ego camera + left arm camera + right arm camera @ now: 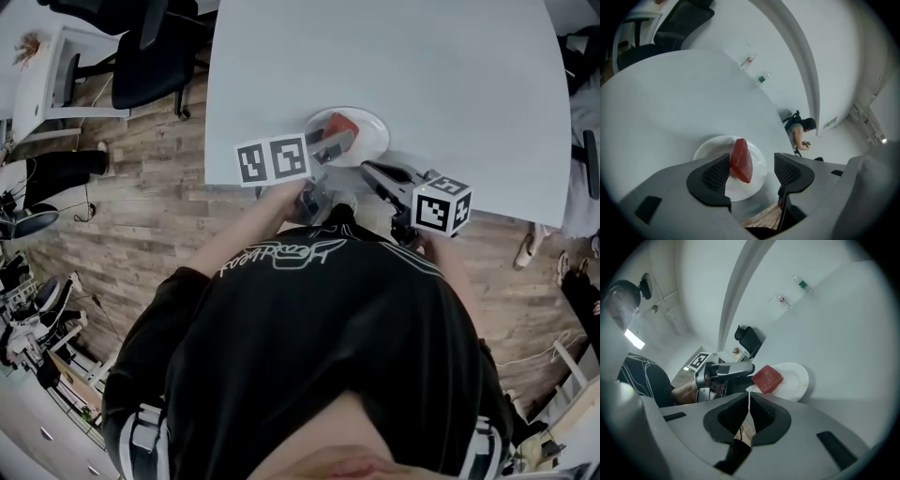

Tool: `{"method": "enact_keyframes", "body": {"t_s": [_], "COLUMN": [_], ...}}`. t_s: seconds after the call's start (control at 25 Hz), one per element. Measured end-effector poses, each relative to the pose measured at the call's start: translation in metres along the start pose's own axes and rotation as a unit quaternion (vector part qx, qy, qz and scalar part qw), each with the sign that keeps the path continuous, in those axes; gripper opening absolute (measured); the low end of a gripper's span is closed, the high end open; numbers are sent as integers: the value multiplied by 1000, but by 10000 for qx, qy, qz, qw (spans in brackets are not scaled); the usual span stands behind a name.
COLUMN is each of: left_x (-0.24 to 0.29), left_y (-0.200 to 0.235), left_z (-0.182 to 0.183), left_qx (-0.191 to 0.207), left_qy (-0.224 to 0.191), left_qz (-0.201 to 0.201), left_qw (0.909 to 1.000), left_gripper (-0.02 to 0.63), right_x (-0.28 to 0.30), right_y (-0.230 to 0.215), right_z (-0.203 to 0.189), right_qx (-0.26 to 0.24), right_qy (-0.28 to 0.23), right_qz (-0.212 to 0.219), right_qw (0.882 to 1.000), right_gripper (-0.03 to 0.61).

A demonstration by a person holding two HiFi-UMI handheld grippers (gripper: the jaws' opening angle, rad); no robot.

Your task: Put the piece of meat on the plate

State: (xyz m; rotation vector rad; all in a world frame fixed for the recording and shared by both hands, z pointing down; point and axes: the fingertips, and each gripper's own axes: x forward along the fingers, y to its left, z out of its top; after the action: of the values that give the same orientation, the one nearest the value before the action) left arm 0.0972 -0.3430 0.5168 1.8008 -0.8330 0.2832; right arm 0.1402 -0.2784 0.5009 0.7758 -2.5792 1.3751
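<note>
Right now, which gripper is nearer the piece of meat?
Left. The left gripper, jaws open, straddles the piece of meat on the white plate; the right gripper, shut, sits off the plate's rim, clear of the meat.

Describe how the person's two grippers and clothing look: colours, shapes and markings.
Both the left gripper and right gripper have smooth grey bodies with black mesh-textured pads. Each carries a white cube with black square markers. The person wears a black top with white lettering and stripes.

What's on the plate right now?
The piece of meat sits on the plate, between the open jaws of the left gripper. Those jaws cover the plate's near part, so that stays unseen.
</note>
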Motion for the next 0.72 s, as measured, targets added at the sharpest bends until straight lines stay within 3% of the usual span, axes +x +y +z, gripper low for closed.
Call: {"method": "enact_keyframes", "body": {"t_s": [0.12, 0.28, 0.4, 0.72], "left_x": [-2, -5, -10, -32], "left_y": [9, 18, 22, 2], "left_z": [-5, -13, -12, -30], "left_qx": [244, 263, 649, 719], "left_qy": [68, 139, 91, 176], "left_qz": [230, 462, 617, 33], "left_qw": [9994, 9985, 9959, 9972], "left_gripper": [299, 299, 299, 287], "right_x": [-3, -7, -8, -13], "right_y": [2, 6, 10, 26], "right_z": [-2, -7, -12, -23], "right_qx": [14, 63, 91, -36], "right_qy": [-60, -117, -170, -313], "right_qz": [-34, -77, -128, -297], "right_qw": [10000, 9999, 9997, 9991], "right_gripper": [14, 14, 14, 14]}}
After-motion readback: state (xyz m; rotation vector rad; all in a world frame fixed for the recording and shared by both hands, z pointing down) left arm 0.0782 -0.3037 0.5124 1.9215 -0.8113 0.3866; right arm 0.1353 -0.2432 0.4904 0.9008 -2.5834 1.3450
